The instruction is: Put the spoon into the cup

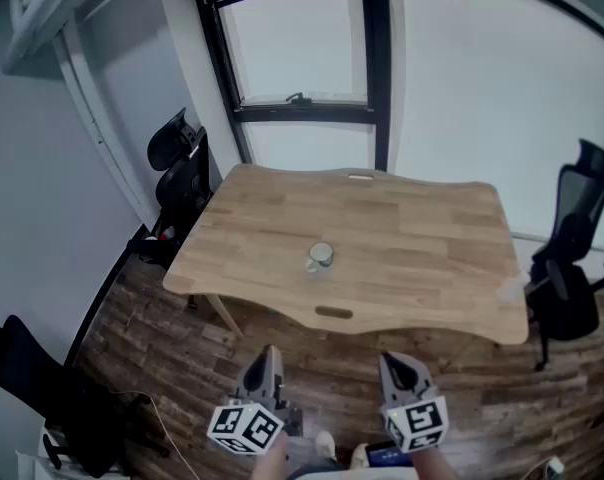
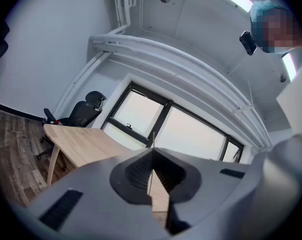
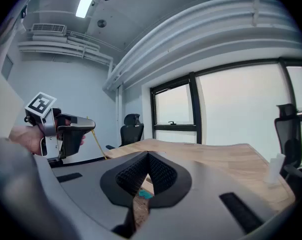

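Note:
A small cup (image 1: 321, 255) stands near the middle of the wooden table (image 1: 432, 238). A pale shape (image 1: 311, 266) lies against its near left side; it is too small to tell whether this is the spoon. Both grippers hang over the floor in front of the table, well short of the cup. My left gripper (image 1: 268, 354) (image 2: 152, 151) is shut with nothing in it. My right gripper (image 1: 395, 361) (image 3: 148, 155) has its jaws together too, also with nothing held. In the right gripper view the left gripper (image 3: 66, 130) shows at the left, held by a hand.
Black office chairs stand at the table's far left (image 1: 182, 173) and right (image 1: 570, 268), and another dark chair (image 1: 32, 378) near the left wall. A small clear object (image 1: 509, 290) sits at the table's right edge. A large window (image 1: 302, 48) lies behind. The floor is wood plank.

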